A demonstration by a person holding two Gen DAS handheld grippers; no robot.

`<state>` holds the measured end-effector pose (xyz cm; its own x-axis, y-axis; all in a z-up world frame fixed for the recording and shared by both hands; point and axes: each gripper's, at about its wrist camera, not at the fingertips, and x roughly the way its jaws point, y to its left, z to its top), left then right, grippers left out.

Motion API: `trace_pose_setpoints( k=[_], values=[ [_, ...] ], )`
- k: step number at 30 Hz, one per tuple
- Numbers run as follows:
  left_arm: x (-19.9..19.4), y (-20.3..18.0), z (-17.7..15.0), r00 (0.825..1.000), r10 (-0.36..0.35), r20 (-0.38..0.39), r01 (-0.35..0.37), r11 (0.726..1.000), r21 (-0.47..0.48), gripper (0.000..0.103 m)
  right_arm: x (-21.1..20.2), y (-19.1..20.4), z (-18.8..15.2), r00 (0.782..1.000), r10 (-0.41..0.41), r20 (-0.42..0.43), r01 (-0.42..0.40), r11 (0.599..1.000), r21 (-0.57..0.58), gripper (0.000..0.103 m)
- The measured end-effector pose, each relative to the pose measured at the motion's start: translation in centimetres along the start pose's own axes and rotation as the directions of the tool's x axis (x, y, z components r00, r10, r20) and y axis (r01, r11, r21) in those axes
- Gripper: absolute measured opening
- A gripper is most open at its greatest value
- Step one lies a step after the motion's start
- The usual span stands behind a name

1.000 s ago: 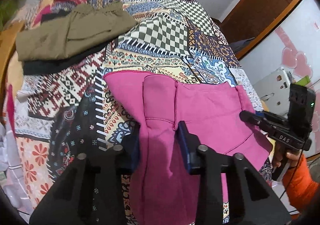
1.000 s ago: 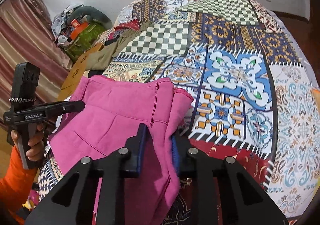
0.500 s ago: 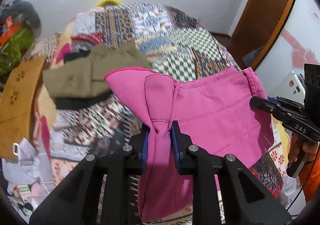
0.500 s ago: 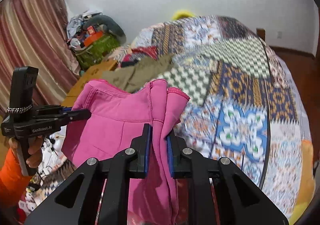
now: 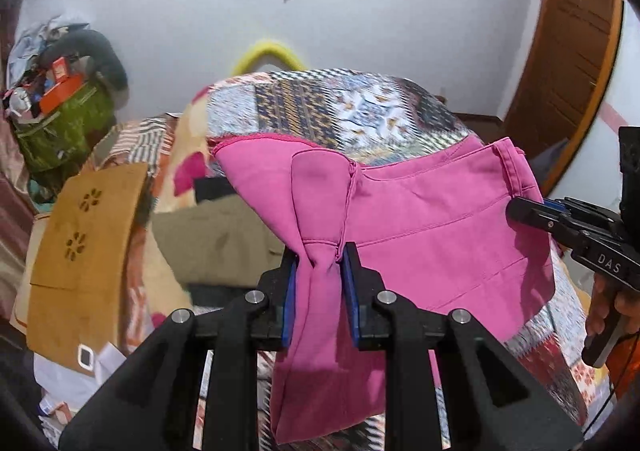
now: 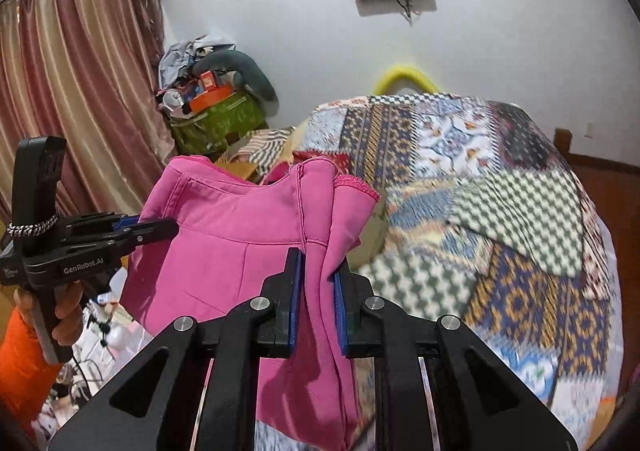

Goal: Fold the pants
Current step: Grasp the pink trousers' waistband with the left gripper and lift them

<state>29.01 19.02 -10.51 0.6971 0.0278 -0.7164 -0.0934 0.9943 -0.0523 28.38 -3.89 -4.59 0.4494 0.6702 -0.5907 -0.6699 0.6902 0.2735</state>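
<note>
The pink pants (image 5: 432, 227) hang in the air above the bed, stretched between both grippers. My left gripper (image 5: 319, 263) is shut on a bunched corner of the pants. My right gripper (image 6: 318, 263) is shut on the other corner of the pants (image 6: 240, 235). In the left wrist view the right gripper (image 5: 532, 211) pinches the pants' right edge. In the right wrist view the left gripper (image 6: 156, 229) pinches their left edge. The lower part of the pants hangs behind the fingers.
The patchwork bedspread (image 6: 500, 211) covers the bed below. Folded olive pants (image 5: 224, 239) on a dark garment lie on the bed's left side. A brown cardboard box (image 5: 84, 251) and a cluttered green bag (image 5: 60, 131) stand left. A curtain (image 6: 72, 91) hangs at the far left.
Both grippers closed on the pants' corners and lifted them off the bed. The views tilted up toward the wall.
</note>
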Motion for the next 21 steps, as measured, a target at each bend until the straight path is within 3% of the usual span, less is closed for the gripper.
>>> trace_pose_setpoints(
  k=[12,18,21],
  values=[
    [9.9,7.0,3.1,0.997,0.062,-0.045,-0.065,0.995,-0.073,0.021,11.4,-0.7,4.8,0.998,0.006,-0.062,-0.009,0.999,-0.038,0.013],
    [16.1,9.6,3.3,0.991,0.084,-0.109,-0.095,0.990,-0.104,0.021,17.4,-2.2,4.6,0.992,-0.006,-0.125,0.001,0.999,-0.042,0.013],
    [19.0,11.2,3.0,0.988,0.048,-0.146,-0.069,0.987,-0.143,0.021,19.8,-3.0,4.2,0.988,-0.003,-0.153,0.000,1.000,-0.022,0.013]
  ],
)
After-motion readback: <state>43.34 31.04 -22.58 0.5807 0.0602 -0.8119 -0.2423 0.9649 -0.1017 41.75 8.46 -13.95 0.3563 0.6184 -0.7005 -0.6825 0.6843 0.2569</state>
